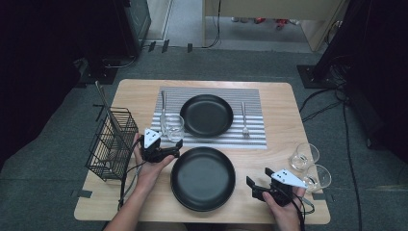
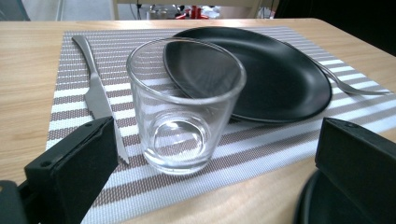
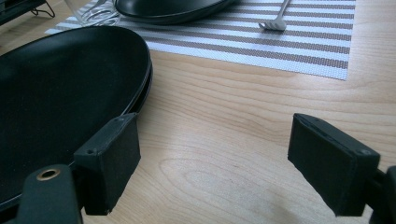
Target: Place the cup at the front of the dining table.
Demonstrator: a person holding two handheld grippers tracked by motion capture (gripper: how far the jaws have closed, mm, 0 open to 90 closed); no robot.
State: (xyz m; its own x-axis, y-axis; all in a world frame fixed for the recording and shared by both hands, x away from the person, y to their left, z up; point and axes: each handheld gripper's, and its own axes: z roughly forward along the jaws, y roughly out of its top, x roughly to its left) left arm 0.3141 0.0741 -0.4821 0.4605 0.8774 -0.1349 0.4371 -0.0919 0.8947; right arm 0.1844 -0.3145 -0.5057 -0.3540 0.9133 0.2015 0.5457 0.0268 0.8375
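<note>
Two black plates: one right of the left hand-held gripper, one beyond it on the striped mat; one clear glass just ahead of its wide-apart, empty jaws: light, rigid, slippery, breakable; grip mid-wall; right hand-held gripper likewise apart

- Placemat: grey-brown and white stripes.
- Both plates: plain matte black.
- Glass: clear, colourless.
- Knife and fork: silver.
- Tabletop: pale wood grain.
- Wire basket: black.
</note>
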